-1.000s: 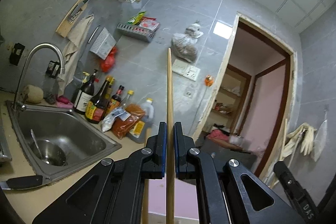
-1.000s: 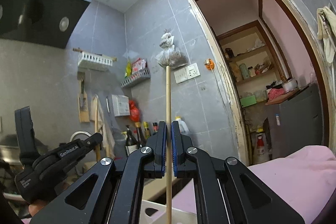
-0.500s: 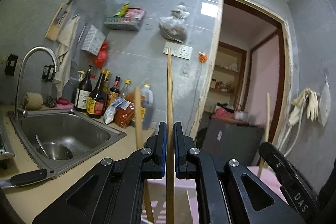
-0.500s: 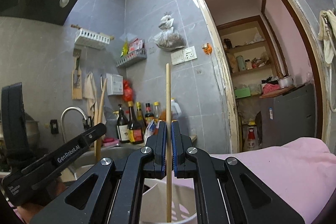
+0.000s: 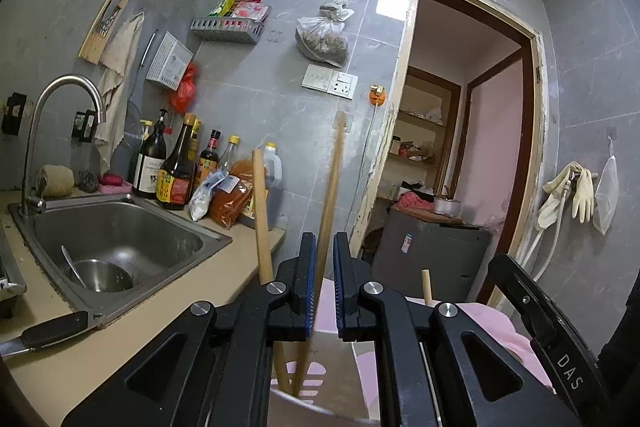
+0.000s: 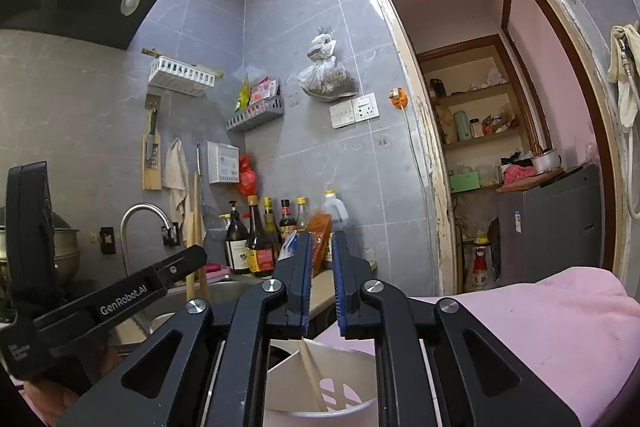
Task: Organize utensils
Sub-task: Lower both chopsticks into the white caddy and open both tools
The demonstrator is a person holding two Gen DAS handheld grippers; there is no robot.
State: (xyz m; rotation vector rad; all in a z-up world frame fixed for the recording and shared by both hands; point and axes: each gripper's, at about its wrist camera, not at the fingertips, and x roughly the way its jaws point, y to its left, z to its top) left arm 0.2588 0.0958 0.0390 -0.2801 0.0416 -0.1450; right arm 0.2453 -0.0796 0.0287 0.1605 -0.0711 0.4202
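Both my fingers are opening: left gripper (image 5: 322, 283) frees its chopstick (image 5: 329, 203); right gripper (image 6: 321, 283) empty. Withdraw straight above the holder (image 6: 320, 383).

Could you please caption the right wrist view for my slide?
Right tool opening above a white holder with one chopstick inside.

Steel sink (image 5: 120, 227) with curved faucet (image 5: 60, 107); bowl (image 5: 102, 275) inside. Sauce bottles (image 5: 176, 167) along grey tiled wall. Bag (image 5: 322, 41) hangs above wall socket (image 5: 330, 81). Doorway (image 5: 460, 131) at right.
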